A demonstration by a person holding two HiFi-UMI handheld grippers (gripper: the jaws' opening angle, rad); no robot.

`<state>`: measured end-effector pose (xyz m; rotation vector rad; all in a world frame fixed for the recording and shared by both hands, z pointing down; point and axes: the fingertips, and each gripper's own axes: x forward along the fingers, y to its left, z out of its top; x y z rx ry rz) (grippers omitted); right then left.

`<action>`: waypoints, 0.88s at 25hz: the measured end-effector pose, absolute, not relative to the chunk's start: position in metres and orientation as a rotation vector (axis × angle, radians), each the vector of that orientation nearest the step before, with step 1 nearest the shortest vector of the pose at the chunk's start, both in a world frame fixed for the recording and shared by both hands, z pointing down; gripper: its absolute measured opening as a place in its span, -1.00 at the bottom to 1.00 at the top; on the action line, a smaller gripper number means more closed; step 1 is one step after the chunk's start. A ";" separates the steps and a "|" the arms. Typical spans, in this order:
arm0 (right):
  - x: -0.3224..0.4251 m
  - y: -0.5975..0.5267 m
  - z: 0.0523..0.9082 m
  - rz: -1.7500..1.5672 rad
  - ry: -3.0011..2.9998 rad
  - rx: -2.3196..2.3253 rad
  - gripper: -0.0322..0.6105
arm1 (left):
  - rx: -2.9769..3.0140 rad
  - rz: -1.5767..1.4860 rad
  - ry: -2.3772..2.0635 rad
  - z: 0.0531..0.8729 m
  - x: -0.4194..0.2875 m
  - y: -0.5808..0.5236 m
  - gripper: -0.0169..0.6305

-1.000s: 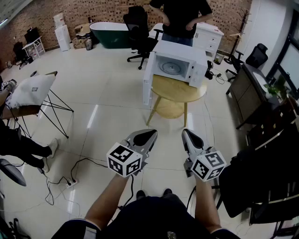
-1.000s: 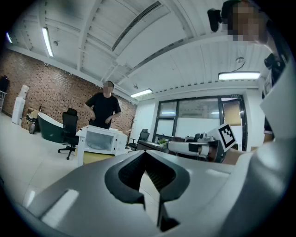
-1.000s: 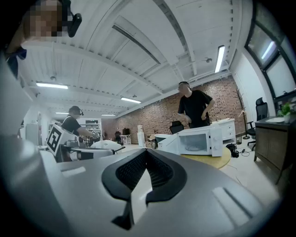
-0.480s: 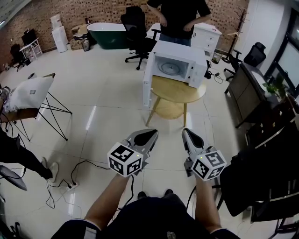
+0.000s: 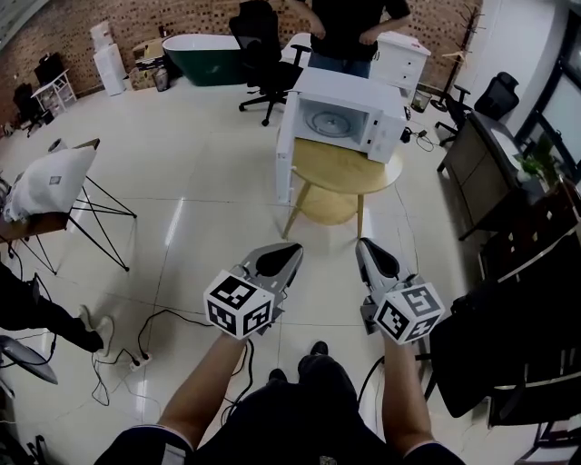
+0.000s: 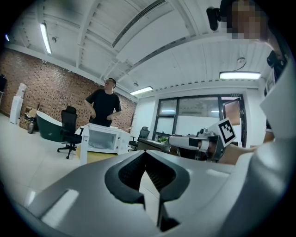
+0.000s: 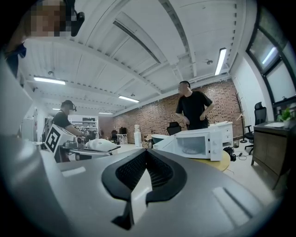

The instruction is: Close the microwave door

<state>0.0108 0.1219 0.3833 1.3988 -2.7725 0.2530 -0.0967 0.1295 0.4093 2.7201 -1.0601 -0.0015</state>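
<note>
A white microwave (image 5: pixel 349 113) stands on a round wooden table (image 5: pixel 349 177) several steps ahead of me. Its door (image 5: pixel 286 156) hangs wide open at the left side, and the glass turntable shows inside. My left gripper (image 5: pixel 289 250) and right gripper (image 5: pixel 368 247) are held side by side over the floor, well short of the table, both shut with nothing in them. The microwave (image 6: pixel 104 140) shows small and far beyond the left gripper (image 6: pixel 146 154) in its own view. It is the same for the microwave (image 7: pixel 196 143) beyond the right gripper (image 7: pixel 146 152).
A person in black (image 5: pixel 349 27) stands just behind the microwave. A black office chair (image 5: pixel 263 50) and a green tub (image 5: pixel 204 56) are at the back left. A pillow on a wire stand (image 5: pixel 54 177) is left, cables and a power strip (image 5: pixel 136 359) lie on the floor, dark desks (image 5: pixel 508 209) right.
I have stepped a little closer to the table, and both grippers sit slightly higher in the head view. Both stay shut. The microwave door has not moved.
</note>
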 end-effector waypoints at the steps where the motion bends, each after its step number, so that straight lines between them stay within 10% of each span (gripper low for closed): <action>1: 0.012 0.117 0.383 0.251 -2.771 1.395 -0.89 | 2.716 -0.001 -1.066 0.410 -0.097 0.124 -0.91; 22: 0.064 -0.011 0.407 0.357 -2.799 1.279 -0.89 | 2.648 0.058 -1.240 0.418 -0.068 -0.002 -0.91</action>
